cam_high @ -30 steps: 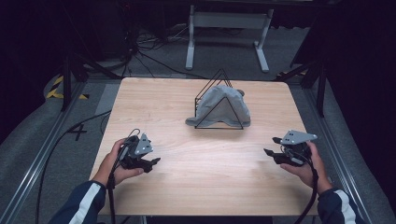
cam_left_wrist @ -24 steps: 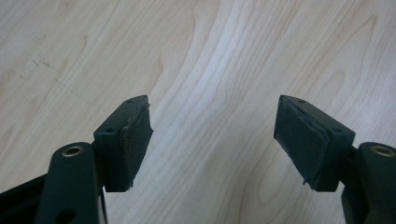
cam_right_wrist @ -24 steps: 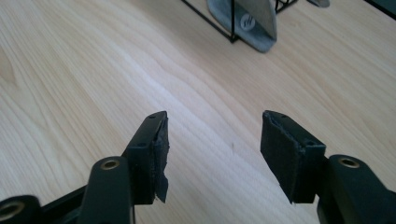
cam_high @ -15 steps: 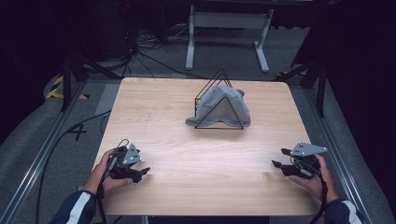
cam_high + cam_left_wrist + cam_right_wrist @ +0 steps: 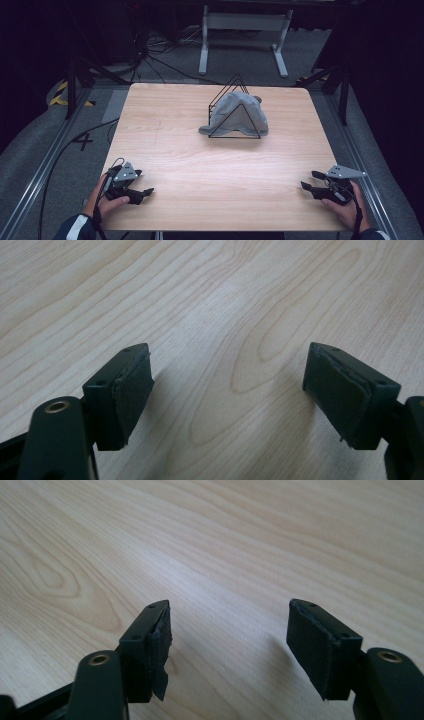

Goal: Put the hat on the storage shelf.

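Note:
A grey cap (image 5: 237, 114) rests in a black wire rack (image 5: 231, 98) at the far middle of the wooden table (image 5: 200, 160). My left gripper (image 5: 144, 193) sits low at the near left corner, open, jaws pointing right over bare wood. Its pads (image 5: 131, 395) stand wide apart with nothing between them; left gripper (image 5: 227, 395). My right gripper (image 5: 309, 181) is at the near right corner, open, jaws pointing left. Nothing lies between its pads (image 5: 320, 647); right gripper (image 5: 227, 645). Both are far from the cap.
The floor around the table holds cables (image 5: 150, 55) and a white stand (image 5: 242, 22) behind the far edge. Metal rails (image 5: 45, 170) run along the table's left and right sides.
Both hands have drawn back toward the table's near edge and spread outward to the corners. The grippers stayed open. The cap and rack have not moved.

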`<state>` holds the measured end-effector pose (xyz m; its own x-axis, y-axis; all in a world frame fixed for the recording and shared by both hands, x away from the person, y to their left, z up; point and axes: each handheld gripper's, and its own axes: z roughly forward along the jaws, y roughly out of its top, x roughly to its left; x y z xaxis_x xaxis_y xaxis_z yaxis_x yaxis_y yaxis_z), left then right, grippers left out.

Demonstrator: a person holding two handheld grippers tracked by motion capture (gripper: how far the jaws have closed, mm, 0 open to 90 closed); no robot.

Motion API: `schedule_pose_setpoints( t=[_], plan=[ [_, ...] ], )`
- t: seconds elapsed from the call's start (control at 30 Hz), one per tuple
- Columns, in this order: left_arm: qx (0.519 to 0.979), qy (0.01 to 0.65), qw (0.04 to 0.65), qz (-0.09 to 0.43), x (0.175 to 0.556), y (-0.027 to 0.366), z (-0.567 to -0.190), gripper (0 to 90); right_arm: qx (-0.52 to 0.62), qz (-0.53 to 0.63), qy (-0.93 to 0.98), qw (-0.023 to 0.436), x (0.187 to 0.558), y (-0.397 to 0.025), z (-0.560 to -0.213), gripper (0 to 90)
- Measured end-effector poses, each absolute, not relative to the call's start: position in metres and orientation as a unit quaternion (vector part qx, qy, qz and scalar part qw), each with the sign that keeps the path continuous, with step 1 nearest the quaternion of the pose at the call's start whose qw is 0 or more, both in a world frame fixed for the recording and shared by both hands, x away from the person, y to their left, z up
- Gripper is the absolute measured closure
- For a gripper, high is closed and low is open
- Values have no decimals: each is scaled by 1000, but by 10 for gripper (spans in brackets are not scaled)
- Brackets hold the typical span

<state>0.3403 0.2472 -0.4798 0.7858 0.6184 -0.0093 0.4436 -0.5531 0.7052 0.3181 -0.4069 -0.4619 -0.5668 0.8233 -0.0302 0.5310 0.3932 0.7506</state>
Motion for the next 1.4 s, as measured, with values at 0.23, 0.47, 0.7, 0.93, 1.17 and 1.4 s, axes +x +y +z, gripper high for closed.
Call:
schedule_pose_setpoints(
  t=[0.23, 0.47, 0.7, 0.93, 1.17, 1.4],
  plan=[
    [862, 319, 372, 130, 334, 253, -483, 190, 420, 360, 808, 206, 317, -406, -467, 313],
    [859, 330, 368, 134, 333, 252, -483, 167, 422, 359, 806, 207, 317, -405, -467, 309],
    [862, 327, 363, 135, 334, 253, -482, 157, 435, 354, 801, 211, 318, -405, -467, 259],
    [862, 326, 363, 134, 334, 253, -482, 156, 438, 353, 799, 211, 318, -405, -467, 253],
    [863, 326, 362, 135, 334, 253, -482, 156, 438, 353, 799, 211, 318, -406, -467, 251],
    [862, 327, 363, 134, 334, 253, -482, 156, 438, 353, 799, 211, 318, -406, -467, 251]
  ],
)
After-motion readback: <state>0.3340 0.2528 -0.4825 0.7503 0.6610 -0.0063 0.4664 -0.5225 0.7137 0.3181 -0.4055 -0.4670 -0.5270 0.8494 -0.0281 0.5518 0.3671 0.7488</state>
